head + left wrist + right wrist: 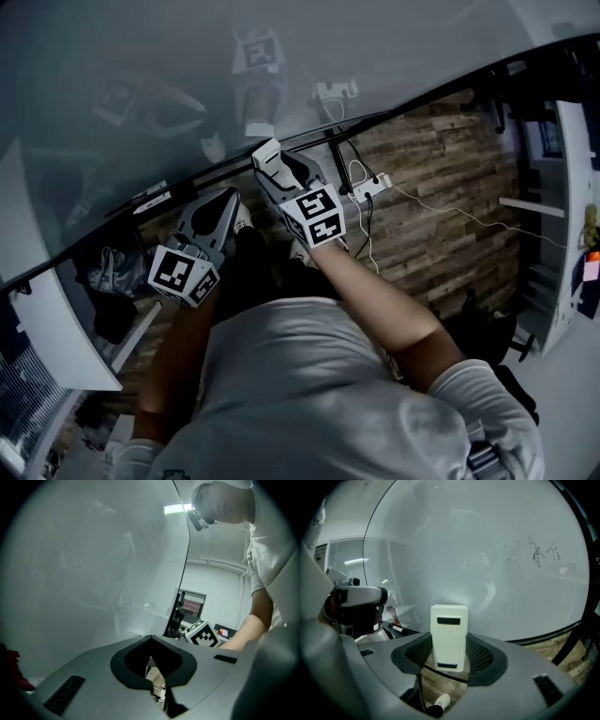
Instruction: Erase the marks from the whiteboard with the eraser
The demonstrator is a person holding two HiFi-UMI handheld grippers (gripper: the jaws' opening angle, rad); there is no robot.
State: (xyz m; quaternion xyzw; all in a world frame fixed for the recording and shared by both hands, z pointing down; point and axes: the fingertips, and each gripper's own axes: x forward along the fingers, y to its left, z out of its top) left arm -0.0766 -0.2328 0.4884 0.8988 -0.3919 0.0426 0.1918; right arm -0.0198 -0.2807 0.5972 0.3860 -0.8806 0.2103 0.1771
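Right gripper view: eraser (449,637) upright, clamped in the right tool (450,647) near the lower edge of the whiteboard (454,545); marks (543,552) sit higher, to the right, so best carry it there, press flat, stroke evenly; left tool (151,641) jaws together, empty.

Grey-shelled left gripper (225,202), right gripper (272,164), each with black-white marker cube (183,274); white short-sleeved T-shirt (309,375)
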